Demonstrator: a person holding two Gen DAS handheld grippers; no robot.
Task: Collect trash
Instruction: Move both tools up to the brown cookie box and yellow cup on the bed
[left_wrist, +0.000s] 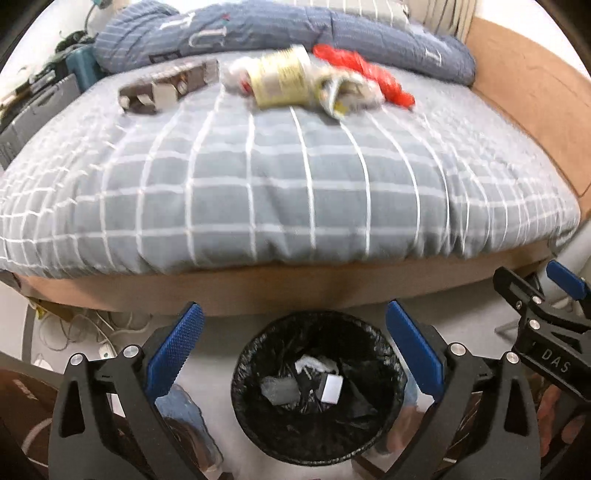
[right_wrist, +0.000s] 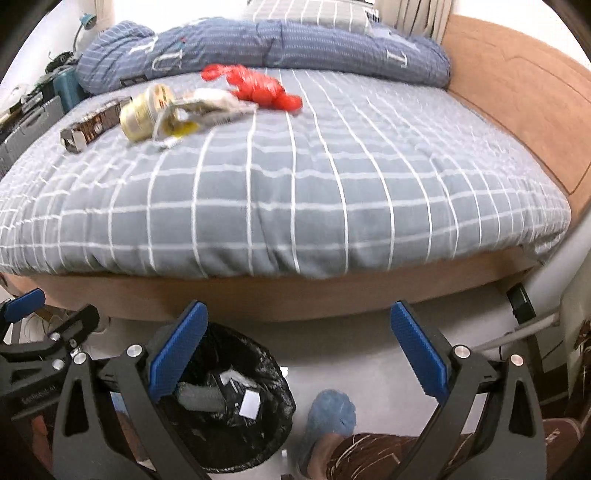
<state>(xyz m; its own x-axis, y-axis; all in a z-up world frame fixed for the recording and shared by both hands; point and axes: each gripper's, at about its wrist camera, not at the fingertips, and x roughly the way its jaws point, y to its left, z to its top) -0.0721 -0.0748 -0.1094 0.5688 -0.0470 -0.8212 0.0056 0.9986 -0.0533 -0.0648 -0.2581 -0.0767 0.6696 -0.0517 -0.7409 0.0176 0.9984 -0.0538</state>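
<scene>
- Hovering low in the left wrist view, the left gripper (left_wrist: 293, 354) has its blue pads spread wide with nothing between them, framing the black-lined trash bin (left_wrist: 384, 413) at bottom centre.
- Inside that bin lie a white card (left_wrist: 331, 388) and some crumpled pale wrappers (left_wrist: 279, 389).
- At the right edge of the same view, the right gripper (left_wrist: 554, 295) shows only in part.
- In the right wrist view, the right gripper (right_wrist: 299, 356) is likewise spread apart and empty, with the bin (right_wrist: 273, 424) at lower left, partly behind its left finger.
- On the grey checked bedspread (left_wrist: 277, 192), in the upper part of the frame, the uncollected trash sits in a row: a brown snack wrapper (left_wrist: 166, 88) at left, a yellowish can (left_wrist: 282, 75) at centre, crumpled paper (left_wrist: 345, 92) touching it, and a red plastic bag (left_wrist: 364, 72) just to the right.
- Behind them, a blue striped quilt (left_wrist: 258, 29) is bunched along the top.
- A blue slipper (right_wrist: 330, 413) shows on the floor at bottom centre of the right wrist view.
</scene>
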